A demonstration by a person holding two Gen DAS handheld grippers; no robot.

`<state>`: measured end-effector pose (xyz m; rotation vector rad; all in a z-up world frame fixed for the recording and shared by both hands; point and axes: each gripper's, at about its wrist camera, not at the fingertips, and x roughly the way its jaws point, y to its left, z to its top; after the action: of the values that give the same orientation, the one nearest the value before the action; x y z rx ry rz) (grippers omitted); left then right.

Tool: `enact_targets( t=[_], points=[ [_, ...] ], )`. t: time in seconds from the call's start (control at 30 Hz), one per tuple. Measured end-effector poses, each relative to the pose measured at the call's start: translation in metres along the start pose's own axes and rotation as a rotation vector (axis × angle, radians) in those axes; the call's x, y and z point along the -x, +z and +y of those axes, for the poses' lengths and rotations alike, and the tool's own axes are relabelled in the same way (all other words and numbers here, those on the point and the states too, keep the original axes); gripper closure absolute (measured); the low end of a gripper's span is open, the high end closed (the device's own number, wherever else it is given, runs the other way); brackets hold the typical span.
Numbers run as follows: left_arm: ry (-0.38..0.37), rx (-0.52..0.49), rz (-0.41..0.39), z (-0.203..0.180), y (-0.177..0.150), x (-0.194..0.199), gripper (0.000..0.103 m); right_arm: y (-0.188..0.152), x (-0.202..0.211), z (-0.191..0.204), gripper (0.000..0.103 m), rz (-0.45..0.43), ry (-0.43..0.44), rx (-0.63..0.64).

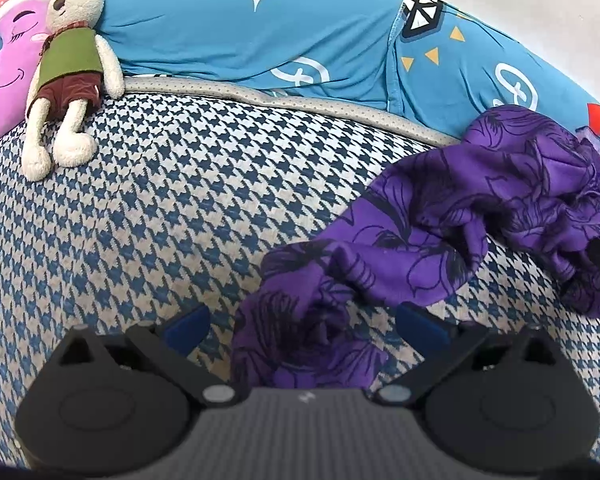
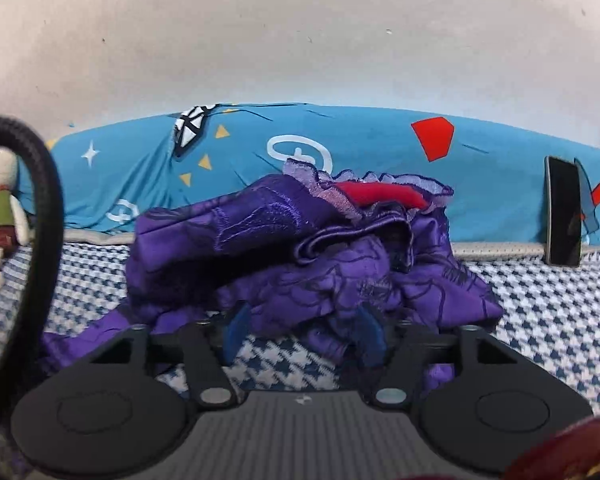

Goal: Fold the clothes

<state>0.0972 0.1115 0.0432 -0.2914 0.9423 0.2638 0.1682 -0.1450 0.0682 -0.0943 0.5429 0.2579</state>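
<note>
Purple garment [image 1: 440,232] crumpled on bedspread [image 1: 160,200]

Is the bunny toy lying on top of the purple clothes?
No, the bunny lies far off on the checked bed, well apart from the purple clothes.

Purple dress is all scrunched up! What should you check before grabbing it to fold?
1. Left gripper open around the purple dress: ok.
2. Right gripper open at the dress: ok.
3. Dress spread flat: not ok, bunched.
4. Bunny away from the dress: ok.
5. Phone away from the dress: ok, leaning on the blue pillow.
6. Corners or hem found: cannot tell.
</note>
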Motion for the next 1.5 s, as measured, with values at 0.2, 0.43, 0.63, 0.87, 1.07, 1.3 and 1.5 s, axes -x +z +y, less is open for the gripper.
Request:
enact_targets(
  t=[0.2, 0.43, 0.63, 0.87, 1.07, 1.3, 1.5],
  points=[
    [0.001, 0.03, 0.014, 0.013, 0.002, -0.001, 0.0, -0.007, -0.044, 0.013, 0.023, 0.015, -0.033, 0.053],
    [-0.003, 0.043, 0.021, 0.017, 0.004, -0.003, 0.0, -0.018, -0.079, 0.031, 0.016, 0.002, -0.075, 0.138],
    [0.003, 0.033, 0.029, 0.017, 0.001, -0.004, 0.0, -0.022, -0.089, 0.036, 0.049, -0.035, -0.114, 0.186],
    [0.008, 0.039, 0.026, 0.021, 0.001, -0.002, 0.0, -0.011, -0.078, 0.041, 0.08, -0.045, -0.093, 0.163],
    [0.021, 0.031, -0.011, 0.023, 0.006, 0.007, 0.0, 0.006, -0.05, 0.045, 0.085, -0.097, -0.024, 0.106],
    [0.037, 0.05, -0.059, 0.03, 0.012, 0.022, 0.0, 0.021, -0.003, 0.057, 0.086, -0.16, 0.098, 0.055],
    [0.073, 0.081, -0.128, 0.043, 0.019, 0.041, 0.0, 0.019, 0.031, 0.061, 0.086, -0.162, 0.187, 0.018]
  ],
)
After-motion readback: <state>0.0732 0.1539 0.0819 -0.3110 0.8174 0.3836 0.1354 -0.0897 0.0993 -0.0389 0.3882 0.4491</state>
